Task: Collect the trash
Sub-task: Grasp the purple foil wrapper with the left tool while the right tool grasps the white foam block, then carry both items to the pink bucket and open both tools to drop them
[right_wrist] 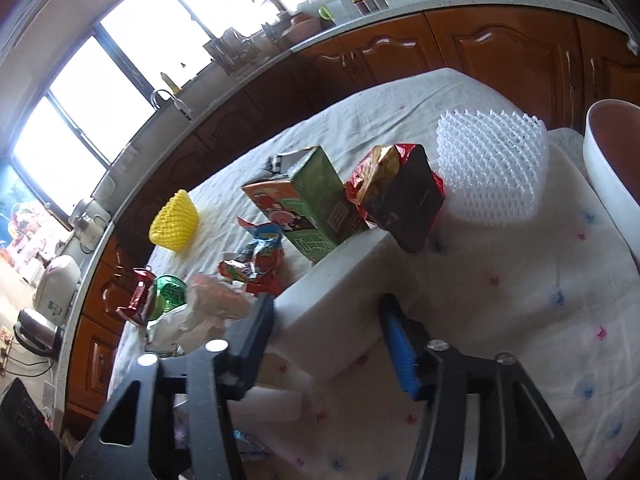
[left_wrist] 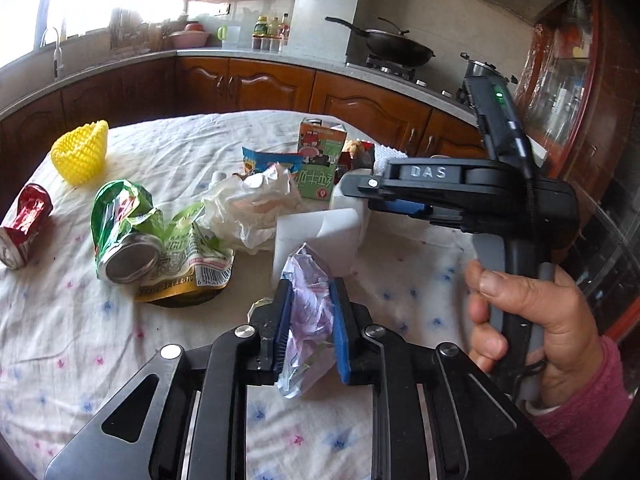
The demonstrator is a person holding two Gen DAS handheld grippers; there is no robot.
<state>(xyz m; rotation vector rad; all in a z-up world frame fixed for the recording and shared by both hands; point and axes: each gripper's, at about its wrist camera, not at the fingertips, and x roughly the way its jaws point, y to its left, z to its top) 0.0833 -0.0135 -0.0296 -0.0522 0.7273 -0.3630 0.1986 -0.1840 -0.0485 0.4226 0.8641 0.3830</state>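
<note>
My left gripper (left_wrist: 308,288) is shut on a crumpled purple-and-white plastic wrapper (left_wrist: 308,312), held above the table. My right gripper (right_wrist: 326,312) is shut on a white foam block (right_wrist: 340,284); the block also shows in the left wrist view (left_wrist: 320,236), in front of the right gripper (left_wrist: 360,196). Trash lies on the flowered cloth (left_wrist: 80,340): a crushed green can (left_wrist: 124,236), a crushed red can (left_wrist: 24,224), a white plastic bag (left_wrist: 252,204), a green milk carton (left_wrist: 320,164), a yellow foam net (left_wrist: 82,152), a red-and-black snack bag (right_wrist: 400,192) and a white foam net (right_wrist: 492,168).
A white bowl (right_wrist: 612,168) stands at the table's right edge. Wooden cabinets (left_wrist: 272,84) and a counter run behind the table, with a wok (left_wrist: 396,46) on the stove. A hand (left_wrist: 532,320) holds the right gripper's handle.
</note>
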